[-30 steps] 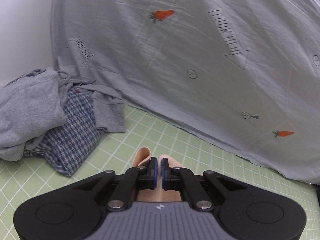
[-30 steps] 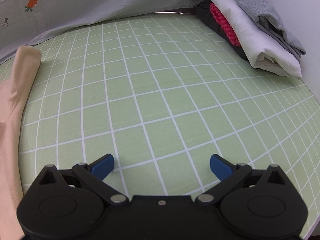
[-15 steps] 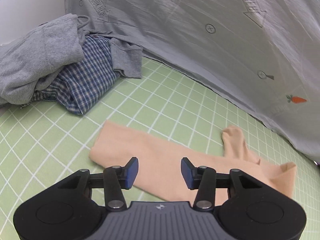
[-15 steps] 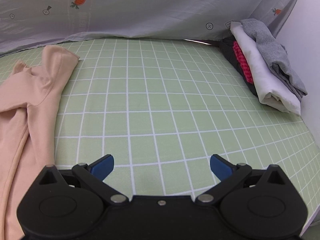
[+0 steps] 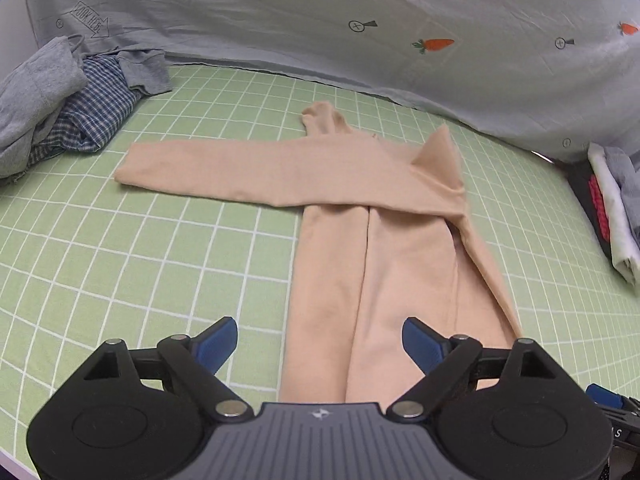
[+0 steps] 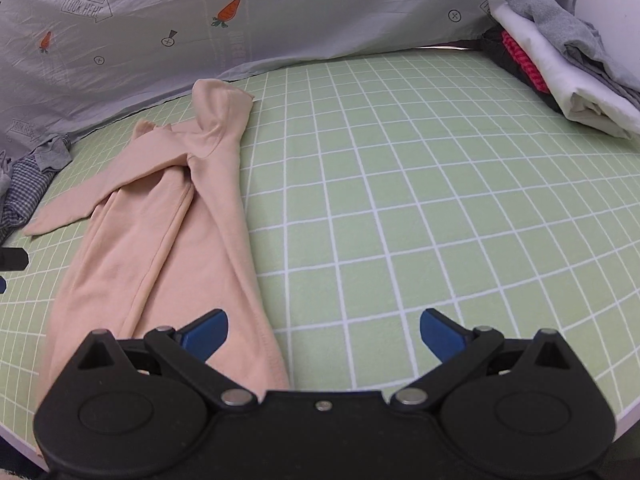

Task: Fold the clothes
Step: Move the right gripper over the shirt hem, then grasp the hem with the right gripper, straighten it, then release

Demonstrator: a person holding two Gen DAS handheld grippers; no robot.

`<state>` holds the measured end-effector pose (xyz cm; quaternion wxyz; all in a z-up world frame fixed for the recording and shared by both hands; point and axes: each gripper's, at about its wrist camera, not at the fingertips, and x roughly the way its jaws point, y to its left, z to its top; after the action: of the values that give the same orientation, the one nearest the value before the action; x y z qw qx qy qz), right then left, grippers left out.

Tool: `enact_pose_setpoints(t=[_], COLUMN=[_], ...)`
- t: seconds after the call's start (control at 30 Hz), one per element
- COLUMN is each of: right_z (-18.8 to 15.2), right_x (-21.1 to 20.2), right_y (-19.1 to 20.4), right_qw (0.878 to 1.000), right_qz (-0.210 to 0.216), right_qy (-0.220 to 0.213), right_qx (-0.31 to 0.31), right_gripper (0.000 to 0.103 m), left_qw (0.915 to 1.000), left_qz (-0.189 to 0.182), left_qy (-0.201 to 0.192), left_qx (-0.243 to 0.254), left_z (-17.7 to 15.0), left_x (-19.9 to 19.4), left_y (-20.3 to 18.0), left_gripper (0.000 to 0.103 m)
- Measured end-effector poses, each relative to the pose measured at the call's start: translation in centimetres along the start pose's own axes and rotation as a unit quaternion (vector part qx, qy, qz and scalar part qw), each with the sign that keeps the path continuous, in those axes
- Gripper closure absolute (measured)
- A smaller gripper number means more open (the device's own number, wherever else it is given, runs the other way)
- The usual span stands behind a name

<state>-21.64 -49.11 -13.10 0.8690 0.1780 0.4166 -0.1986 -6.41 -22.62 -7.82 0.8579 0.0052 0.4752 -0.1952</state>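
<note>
While both sets of jaws stand spread wide and grasp nothing, the left gripper [image 5: 319, 344] hangs above the near end of the peach long-sleeved top [image 5: 372, 248], its blue fingertips [image 5: 218, 340] apart on either side of the garment's lower body. The right gripper [image 6: 324, 334] hovers just to the right of that top [image 6: 160, 236], with its left fingertip over the garment's near right edge and its right fingertip over bare mat. The top lies flat on the green grid mat [image 5: 120, 248], body running from near to far, one sleeve folded across the chest and reaching out to the left, the other sleeve lying down along the right side of the body. At the far end its collar sticks up a little. On the far left of the mat sits a loose heap of grey and blue checked clothes [image 5: 60, 108], well apart from the top. On the far right rests a folded stack of white, grey, black and red garments [image 6: 560, 64]. Behind everything a grey sheet printed with carrots [image 5: 360, 20] hangs along the far edge of the mat.
</note>
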Motion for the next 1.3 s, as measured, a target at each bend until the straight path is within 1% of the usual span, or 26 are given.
enact_pose_setpoints(t=[0.07,0.1,0.13,0.23,0.27,0.33,0.37,0.43,0.47,0.5,0.53,0.6,0.7,0.8,0.9,1.0,1.1,1.17,1.3], right_z=[-1.0,-1.5,-2.0,-2.9,-3.1,-3.4,-3.4,-3.5,-3.5,-3.5,-3.5,-3.5,-3.7,-3.6,-3.4,-3.4,-3.9,-4.4,-5.4], right_x=[-0.1,-0.1,-0.1,-0.1,-0.1,-0.3,-0.3,-0.4,-0.5,-0.6,-0.8,-1.5,-2.6,-4.0,-5.0,-5.1,-4.2,-3.2,-1.5], right_y=[0.6,0.7,0.9,1.0,1.1,1.6,1.7,2.0,2.1,2.2,2.4,3.0,4.4,6.4,9.0,11.5,13.9,15.2,16.5], right_qw=[1.000,1.000,1.000,0.999,0.999,0.999,0.999,0.999,0.999,0.999,0.999,0.999,0.999,0.999,0.999,0.999,0.999,0.999,1.000], right_qz=[-0.001,0.003,0.006,0.012,0.010,0.000,-0.004,-0.013,-0.015,-0.018,-0.024,-0.032,-0.045,-0.040,-0.030,-0.008,0.010,0.015,0.019], right_qy=[0.016,0.021,0.025,0.034,0.035,0.029,0.028,0.026,0.025,0.023,0.018,0.006,-0.012,-0.029,-0.040,-0.040,-0.030,-0.020,-0.005], right_qx=[-0.001,0.000,0.003,0.020,0.025,0.029,0.032,0.038,0.040,0.041,0.038,0.029,0.017,0.013,-0.003,-0.014,-0.020,-0.022,-0.002], right_gripper=[0.002,0.007,0.010,0.022,0.031,0.040,0.050,0.061,0.077,0.090,0.093,0.097,0.098,0.098,0.098,0.098,0.098,0.098,0.098], left_qw=[0.9999,0.9999,0.9999,0.9998,0.9998,0.9998,0.9998,0.9998,0.9997,0.9997,0.9995,0.9996,0.9991,0.9989,0.9990,0.9990,0.9991,0.9991,0.9991], left_qz=[0.007,0.009,0.009,0.009,0.008,0.004,0.002,-0.002,-0.005,-0.008,-0.010,-0.009,-0.017,-0.026,-0.030,-0.034,-0.032,-0.030,-0.021], left_qy=[0.003,0.004,0.006,0.017,0.019,0.022,0.022,0.017,0.012,0.008,0.004,0.001,0.008,0.015,0.018,0.022,0.028,0.030,0.037], left_qx=[0.008,0.008,0.006,-0.002,-0.001,-0.001,-0.003,-0.013,-0.018,-0.024,-0.028,-0.028,-0.037,-0.036,-0.028,-0.016,-0.005,0.001,0.010], left_z=[-0.9,-1.4,-1.8,-2.9,-3.2,-3.4,-3.4,-3.1,-2.8,-2.6,-2.4,-2.2,-2.1,-2.1,-2.1,-2.3,-2.4,-2.5,-2.7], left_x=[-0.8,-1.2,-1.6,-2.5,-2.7,-3.2,-3.4,-3.8,-4.0,-4.3,-4.4,-4.5,-4.3,-4.1,-4.2,-4.2,-4.2,-4.4,-4.4], left_y=[0.1,0.4,0.8,2.1,2.5,3.6,4.2,5.4,6.0,6.6,7.1,8.1,9.5,10.6,11.5,12.6,13.6,14.4,16.1], left_gripper=[0.013,0.013,0.013,0.012,0.012,0.012,0.012,0.012,0.012,0.012,0.012,0.012,0.012,0.012,0.012,0.012,0.012,0.012,0.012])
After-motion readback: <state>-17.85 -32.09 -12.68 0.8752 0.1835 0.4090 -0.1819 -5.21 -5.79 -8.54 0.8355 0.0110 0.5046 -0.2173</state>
